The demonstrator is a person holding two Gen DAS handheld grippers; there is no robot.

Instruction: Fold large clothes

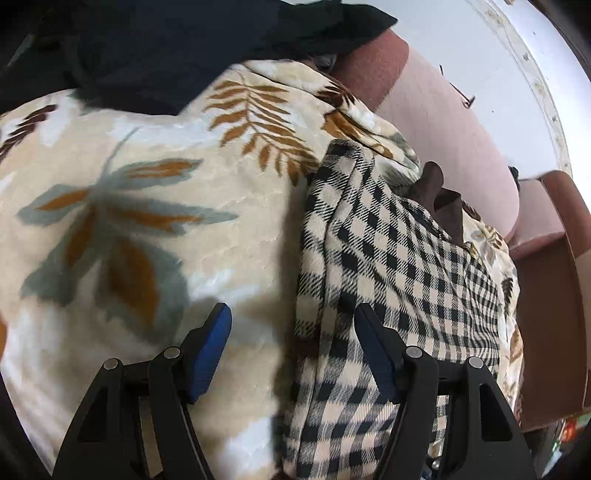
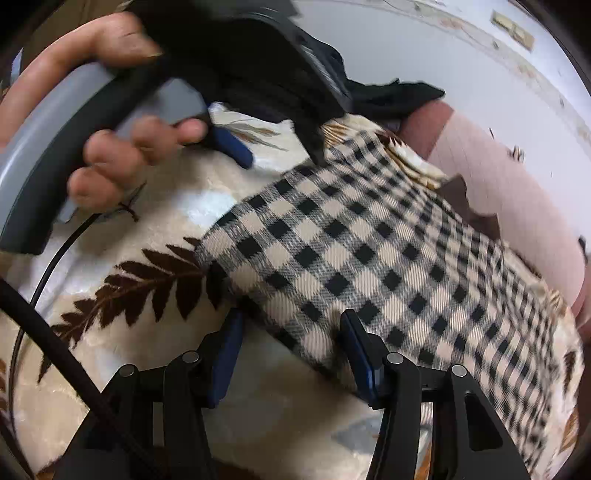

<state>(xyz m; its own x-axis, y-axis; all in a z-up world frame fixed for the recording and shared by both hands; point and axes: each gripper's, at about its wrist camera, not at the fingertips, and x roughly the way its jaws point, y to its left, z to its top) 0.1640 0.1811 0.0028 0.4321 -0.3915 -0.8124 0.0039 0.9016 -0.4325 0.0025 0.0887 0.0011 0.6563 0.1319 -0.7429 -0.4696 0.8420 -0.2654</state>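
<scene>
Two grippers stand with jaws spread and nothing between them: the left gripper low in its frame at the border of the checked garment, the right gripper over its near rounded fold edge. That black-and-cream woven garment lies bunched on a leaf-print blanket, centre to right of both frames. It looks soft, limp and light; pinch the doubled edge. Farther off, a black cloth sits at top.
</scene>
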